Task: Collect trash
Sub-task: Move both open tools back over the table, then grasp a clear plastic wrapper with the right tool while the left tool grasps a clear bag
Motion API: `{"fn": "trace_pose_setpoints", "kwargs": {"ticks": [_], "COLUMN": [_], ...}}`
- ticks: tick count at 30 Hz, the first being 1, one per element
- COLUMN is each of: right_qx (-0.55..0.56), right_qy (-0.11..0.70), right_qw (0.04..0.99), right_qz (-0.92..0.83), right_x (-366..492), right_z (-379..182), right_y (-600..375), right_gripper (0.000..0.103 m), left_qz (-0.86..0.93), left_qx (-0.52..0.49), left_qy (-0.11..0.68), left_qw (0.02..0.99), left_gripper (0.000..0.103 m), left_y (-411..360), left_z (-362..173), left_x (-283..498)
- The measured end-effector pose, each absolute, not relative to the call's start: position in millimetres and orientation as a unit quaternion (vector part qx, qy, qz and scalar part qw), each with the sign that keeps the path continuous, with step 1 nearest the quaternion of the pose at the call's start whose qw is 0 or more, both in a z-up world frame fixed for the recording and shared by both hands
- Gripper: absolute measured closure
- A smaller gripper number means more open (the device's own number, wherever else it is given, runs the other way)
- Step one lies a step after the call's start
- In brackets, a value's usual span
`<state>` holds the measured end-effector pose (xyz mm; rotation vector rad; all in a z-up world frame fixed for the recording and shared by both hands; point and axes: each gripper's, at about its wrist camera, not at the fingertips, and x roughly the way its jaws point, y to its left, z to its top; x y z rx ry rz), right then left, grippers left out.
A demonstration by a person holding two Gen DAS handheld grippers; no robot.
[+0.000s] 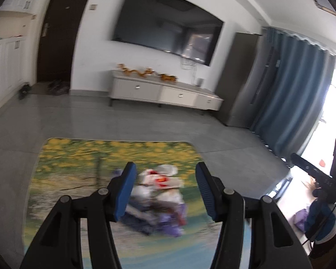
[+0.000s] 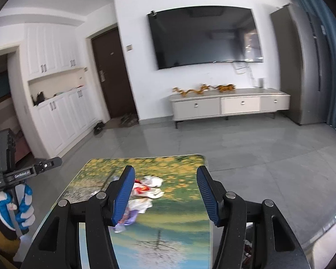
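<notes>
A blurred pile of trash [image 1: 159, 197] lies on the flower-print table mat [image 1: 78, 157]: white wrappers with red print, purple wrappers and a dark blue piece. My left gripper [image 1: 165, 168] hovers above the pile, open, its blue pads [image 1: 125, 192] holding nothing. In the right wrist view the same pile [image 2: 145, 190] sits on the mat [image 2: 181, 204], partly hidden behind the left finger. My right gripper [image 2: 165, 169] is also open and empty, above the mat to the right of the pile. A hand in a blue and white glove [image 2: 13, 208] grips the left tool's handle.
Beyond the table lies grey tiled floor [image 2: 246, 148]. On the far wall hangs a large TV [image 2: 203, 35] over a low white cabinet [image 2: 230, 107]. A dark door [image 2: 112, 76], white cupboards [image 2: 56, 112], a grey fridge [image 1: 242, 78] and blue curtains [image 1: 295, 89] stand around.
</notes>
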<state>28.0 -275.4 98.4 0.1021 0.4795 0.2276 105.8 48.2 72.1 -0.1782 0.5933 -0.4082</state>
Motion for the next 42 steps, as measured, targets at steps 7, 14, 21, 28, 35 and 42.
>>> {"fn": "trace_pose_setpoints", "kwargs": {"ticks": [7, 14, 21, 28, 35, 42], "right_qx": [0.038, 0.038, 0.045, 0.046, 0.036, 0.031], "right_qy": [0.273, 0.323, 0.368, 0.398, 0.421, 0.441], "right_qw": [0.946, 0.921, 0.894, 0.874, 0.860, 0.850], "right_qz": [0.169, 0.216, 0.252, 0.274, 0.287, 0.286], "right_x": [57.0, 82.7, 108.1, 117.8, 127.6, 139.5], "right_z": [66.5, 24.0, -18.4, -50.7, -71.3, -89.2], "right_y": [-239.8, -215.5, -200.9, -183.0, -167.6, -159.0], "right_gripper": [0.048, 0.050, 0.057, 0.058, 0.062, 0.068], "left_qz": [-0.175, -0.190, -0.221, -0.241, -0.215, -0.185], "left_qx": [-0.099, -0.104, -0.107, -0.118, -0.110, -0.127], "left_qy": [0.324, 0.380, 0.414, 0.451, 0.457, 0.485], "left_qw": [0.924, 0.899, 0.877, 0.851, 0.856, 0.845], "left_gripper": [0.050, 0.050, 0.050, 0.050, 0.050, 0.050], "left_y": [76.5, 60.0, 39.3, 26.9, 31.1, 35.4], "left_z": [41.9, 1.2, -28.7, -57.1, -66.4, -79.9], "left_x": [133.1, 158.9, 178.8, 193.0, 217.1, 246.1]}}
